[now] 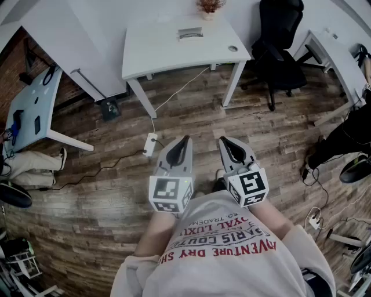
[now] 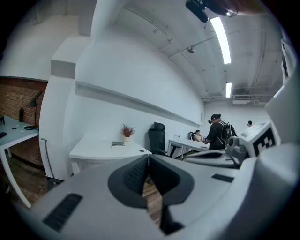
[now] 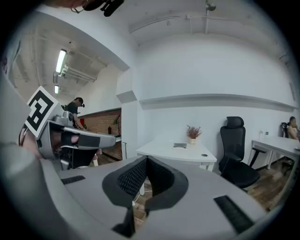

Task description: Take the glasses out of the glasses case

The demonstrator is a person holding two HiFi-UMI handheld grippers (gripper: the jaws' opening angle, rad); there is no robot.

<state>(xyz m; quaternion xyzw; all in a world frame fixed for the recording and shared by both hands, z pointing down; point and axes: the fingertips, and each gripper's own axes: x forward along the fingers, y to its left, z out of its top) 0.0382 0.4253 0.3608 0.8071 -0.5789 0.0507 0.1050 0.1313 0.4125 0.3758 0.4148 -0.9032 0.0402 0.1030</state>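
Note:
A flat grey glasses case [image 1: 190, 33] lies closed at the far side of a white table [image 1: 168, 49], beside a small potted plant [image 1: 208, 7]. It also shows small and distant as the case [image 2: 118, 144] in the left gripper view and the case [image 3: 179, 146] in the right gripper view. My left gripper [image 1: 185, 140] and right gripper [image 1: 222, 140] are held side by side before my chest, over the wooden floor and well short of the table. Both point toward the table. The left gripper [image 2: 148, 157] and the right gripper [image 3: 146, 158] are shut with nothing between the jaws.
A black office chair [image 1: 281, 52] stands right of the table. A power strip [image 1: 150, 144] with its cable lies on the floor ahead of me. Another desk [image 1: 35, 107] stands at the left. People [image 2: 216, 131] are at desks further off.

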